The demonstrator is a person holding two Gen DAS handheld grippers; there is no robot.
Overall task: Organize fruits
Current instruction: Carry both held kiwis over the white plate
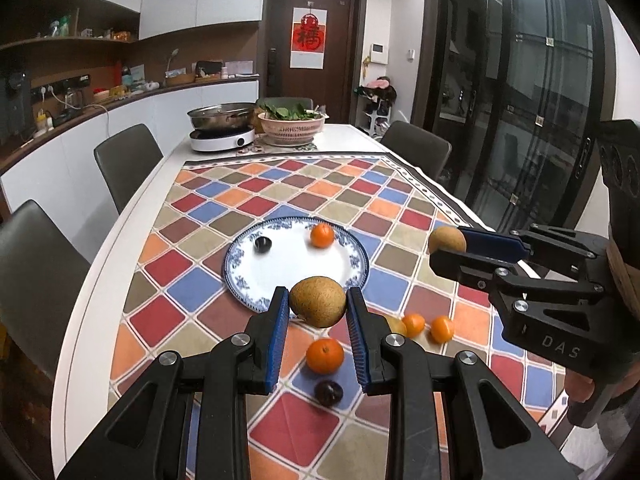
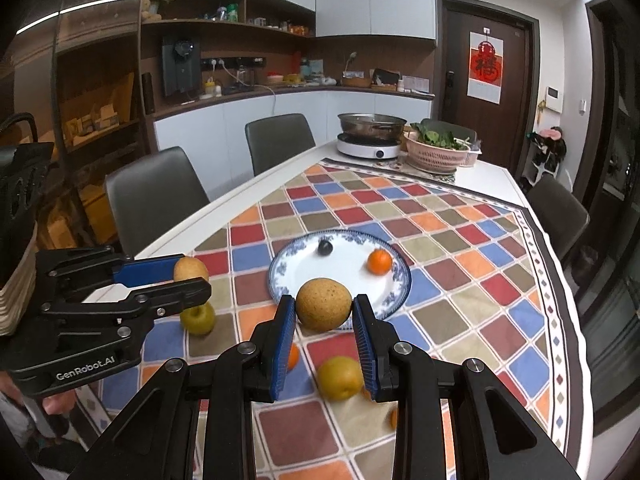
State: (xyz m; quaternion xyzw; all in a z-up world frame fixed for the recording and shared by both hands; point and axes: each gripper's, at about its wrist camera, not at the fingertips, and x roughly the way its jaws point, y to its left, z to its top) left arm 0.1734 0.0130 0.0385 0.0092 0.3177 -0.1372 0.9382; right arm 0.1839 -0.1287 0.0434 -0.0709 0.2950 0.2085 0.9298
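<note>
A blue-rimmed white plate (image 1: 280, 276) (image 2: 344, 276) on the checkered cloth holds a dark plum (image 1: 263, 244) (image 2: 325, 247) and a tangerine (image 1: 322, 235) (image 2: 379, 261). My left gripper (image 1: 318, 306) is shut on a brown pear (image 1: 318, 301), held above the plate's near rim; it also shows in the right wrist view (image 2: 191, 270). My right gripper (image 2: 324, 308) is shut on another brown pear (image 2: 324, 304), also seen from the left wrist (image 1: 447, 239). Loose on the cloth lie tangerines (image 1: 325, 355), a plum (image 1: 329, 393), a yellow pear (image 2: 340, 377) and a green apple (image 2: 198, 319).
At the far end of the table stand an induction cooker with a steel pot (image 1: 222, 128) and a pink basket of greens (image 1: 291, 124). Grey chairs (image 1: 128, 160) line both sides. Glass doors (image 1: 520, 100) are on the right.
</note>
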